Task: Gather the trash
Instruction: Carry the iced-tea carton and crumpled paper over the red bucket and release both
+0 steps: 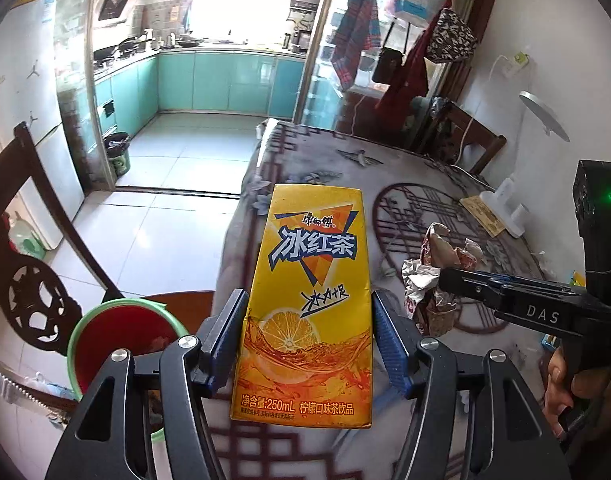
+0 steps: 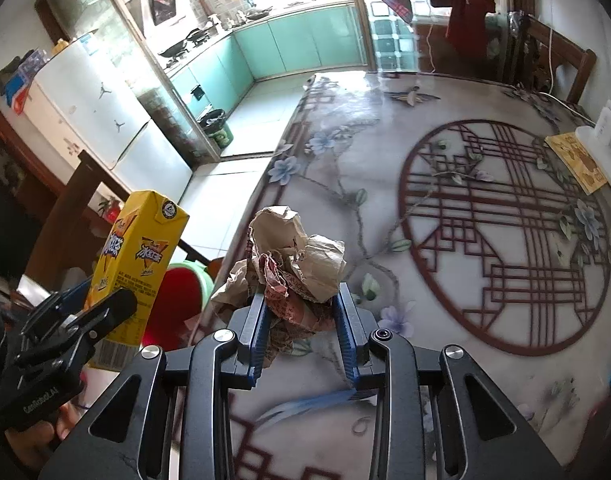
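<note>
My left gripper (image 1: 307, 316) is shut on a yellow iced-tea carton (image 1: 305, 300) and holds it upright above the table's left edge. The carton also shows in the right wrist view (image 2: 133, 264), with the left gripper (image 2: 93, 300) clamped on it. My right gripper (image 2: 301, 312) is shut on a crumpled wad of brown and red paper (image 2: 297, 260) just above the table. In the left wrist view the right gripper (image 1: 441, 280) holds the paper wad (image 1: 437, 264) to the right of the carton. A green-rimmed bin with a red liner (image 1: 121, 344) stands below the table edge at the left, also seen in the right wrist view (image 2: 177, 296).
The table (image 2: 445, 92) has a flowered, lattice-patterned cover. A yellow card (image 2: 577, 160) and a white holder (image 2: 605, 148) lie at its far right. A dark wooden chair (image 1: 29, 240) stands left of the bin. Tiled floor and a kitchen lie beyond.
</note>
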The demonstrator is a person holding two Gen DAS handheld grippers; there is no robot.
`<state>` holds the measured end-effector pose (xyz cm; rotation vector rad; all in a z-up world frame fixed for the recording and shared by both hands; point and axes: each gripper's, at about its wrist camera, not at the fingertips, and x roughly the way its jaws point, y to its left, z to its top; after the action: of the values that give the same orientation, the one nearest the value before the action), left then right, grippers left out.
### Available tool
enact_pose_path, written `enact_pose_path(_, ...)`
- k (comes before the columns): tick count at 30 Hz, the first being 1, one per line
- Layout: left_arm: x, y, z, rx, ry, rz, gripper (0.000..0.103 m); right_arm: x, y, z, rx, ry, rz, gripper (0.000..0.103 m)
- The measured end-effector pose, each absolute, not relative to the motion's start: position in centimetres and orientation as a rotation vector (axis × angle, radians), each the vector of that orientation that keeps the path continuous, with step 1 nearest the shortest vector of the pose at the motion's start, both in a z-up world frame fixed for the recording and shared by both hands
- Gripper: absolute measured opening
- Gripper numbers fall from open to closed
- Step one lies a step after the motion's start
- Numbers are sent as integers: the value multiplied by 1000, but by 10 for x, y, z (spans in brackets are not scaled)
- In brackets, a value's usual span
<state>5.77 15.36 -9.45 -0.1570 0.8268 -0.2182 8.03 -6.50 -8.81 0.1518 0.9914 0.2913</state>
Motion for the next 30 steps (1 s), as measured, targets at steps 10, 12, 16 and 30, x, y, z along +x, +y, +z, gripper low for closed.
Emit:
enact_pose_path(10, 44, 199, -100, -189, 827, -162, 60, 76, -26, -90, 119, 1000, 324, 30)
enact_pose_path(12, 41, 207, -101, -195, 828, -152, 60, 75, -17, -91, 112, 1003, 330, 30)
enact_pose_path(16, 37, 226, -106, -205, 830, -136, 60, 72, -3, -92, 100, 1008, 338, 30)
enact_pose_path(30, 20, 285, -119, -242, 837, -75, 60, 65, 46, -93, 55, 1009, 377, 30)
